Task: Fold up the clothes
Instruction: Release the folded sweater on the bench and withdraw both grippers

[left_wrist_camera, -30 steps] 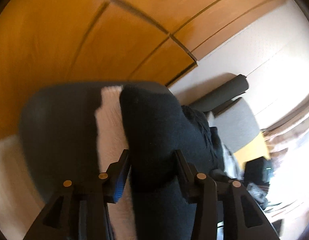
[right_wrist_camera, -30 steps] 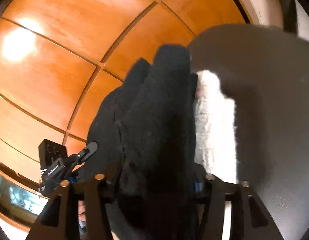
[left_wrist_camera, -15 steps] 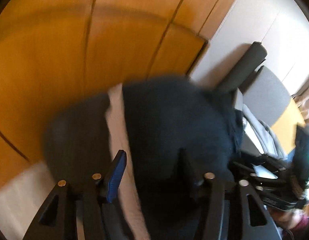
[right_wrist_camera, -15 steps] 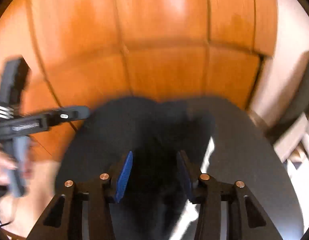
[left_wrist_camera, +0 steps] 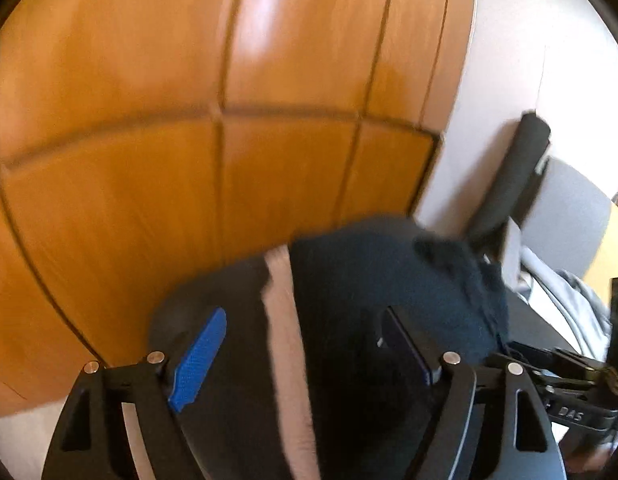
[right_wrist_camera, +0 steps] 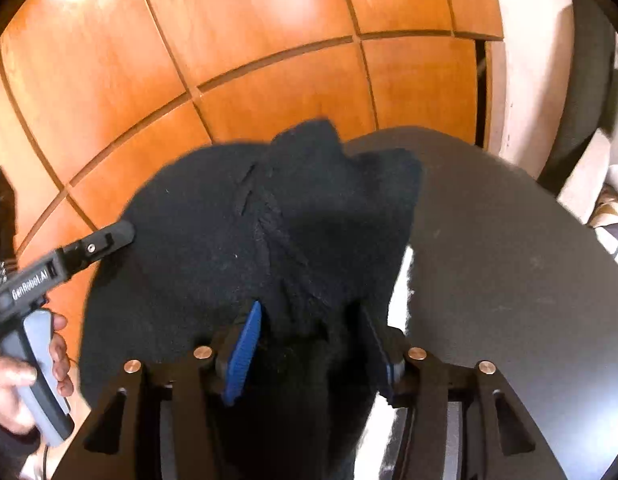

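A black knitted garment (right_wrist_camera: pixel 237 240) lies bunched on a dark round table (right_wrist_camera: pixel 509 264), on top of a white fluffy cloth (right_wrist_camera: pixel 405 284). My right gripper (right_wrist_camera: pixel 311 352) is shut on a thick fold of the black garment at its near edge. In the left wrist view my left gripper (left_wrist_camera: pixel 303 352) stands open over the black garment (left_wrist_camera: pixel 389 288) and the white cloth (left_wrist_camera: pixel 285 340), its blue pads well apart and touching nothing. The right wrist view shows the left gripper's tip (right_wrist_camera: pixel 109 240) at the garment's left edge, held by a hand (right_wrist_camera: pixel 25 364).
Orange wooden panels (left_wrist_camera: pixel 189 140) rise right behind the table. To the right are a white wall (left_wrist_camera: pixel 509 80), a black rolled mat (left_wrist_camera: pixel 513 176), a grey chair (left_wrist_camera: pixel 565 216) and pale clothing (left_wrist_camera: pixel 565 304). The table's right half (right_wrist_camera: pixel 529 320) is bare.
My left gripper has opened and let go of the black garment. Both grippers tilted down and the garment now rests spread on the table; the right one still holds its fold.
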Available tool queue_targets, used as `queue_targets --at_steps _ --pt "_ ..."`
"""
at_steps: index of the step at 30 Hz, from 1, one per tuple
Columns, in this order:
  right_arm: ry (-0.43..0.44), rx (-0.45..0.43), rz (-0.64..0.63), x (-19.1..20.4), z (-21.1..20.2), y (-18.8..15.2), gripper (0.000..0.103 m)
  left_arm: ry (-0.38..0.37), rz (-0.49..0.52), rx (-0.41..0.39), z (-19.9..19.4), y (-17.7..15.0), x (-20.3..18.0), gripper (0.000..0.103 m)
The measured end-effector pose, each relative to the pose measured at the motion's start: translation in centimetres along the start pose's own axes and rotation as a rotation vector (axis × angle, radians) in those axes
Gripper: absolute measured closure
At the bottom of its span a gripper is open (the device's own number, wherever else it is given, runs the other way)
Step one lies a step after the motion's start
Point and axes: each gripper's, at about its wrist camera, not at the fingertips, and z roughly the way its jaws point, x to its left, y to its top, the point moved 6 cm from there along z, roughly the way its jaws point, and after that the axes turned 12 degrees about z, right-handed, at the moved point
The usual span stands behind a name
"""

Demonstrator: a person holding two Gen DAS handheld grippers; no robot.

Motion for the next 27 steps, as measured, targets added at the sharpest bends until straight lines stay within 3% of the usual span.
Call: queue_targets --at_steps 1,4,6,9,12,16,19,21,24,27 --pt "-0.010 -0.020 -0.010 0.4 -0.7 0.3 0.048 0.007 0.003 -0.038 -1.3 0.4 -0.1 0.022" --pt "-0.020 -0.087 -0.043 2.2 -3.3 0.7 0.046 -0.080 0.055 -0.105 -3.8 1.5 -2.0 0.022" --pt "-0.016 -0.086 -0.056 3.3 -4.1 0.0 0.046 -0.152 0.076 -0.053 -3.0 0.9 -3.9 0.022" --pt "-0.019 -0.063 -0.061 4.0 -4.4 -1.1 0.046 -0.174 0.096 0.092 1.1 -1.5 -5.9 0.028" --pt "-0.032 -0.016 -0.052 3.6 -3.7 -2.3 0.046 -0.119 0.134 0.161 3.6 -4.1 -6.0 0.024" --pt "-0.049 0.048 -0.039 2.9 -2.9 -4.0 0.046 -0.131 0.082 0.159 3.2 -4.4 -5.3 0.025" --pt "-0.065 0.081 -0.033 2.7 -2.8 -5.1 0.046 -0.095 0.026 0.121 0.7 -3.2 -4.5 0.028" --pt "-0.091 0.037 -0.044 3.6 -4.5 -5.1 0.046 -0.061 -0.011 0.077 -1.7 -2.5 -3.7 0.028" --pt "-0.130 -0.028 -0.060 4.9 -7.1 -5.1 0.044 0.048 -0.016 0.034 -6.3 -1.6 -2.6 0.028" --pt "-0.169 -0.093 -0.076 6.2 -9.7 -5.1 0.033 0.119 0.009 0.023 -10.4 -1.7 -2.5 0.028"
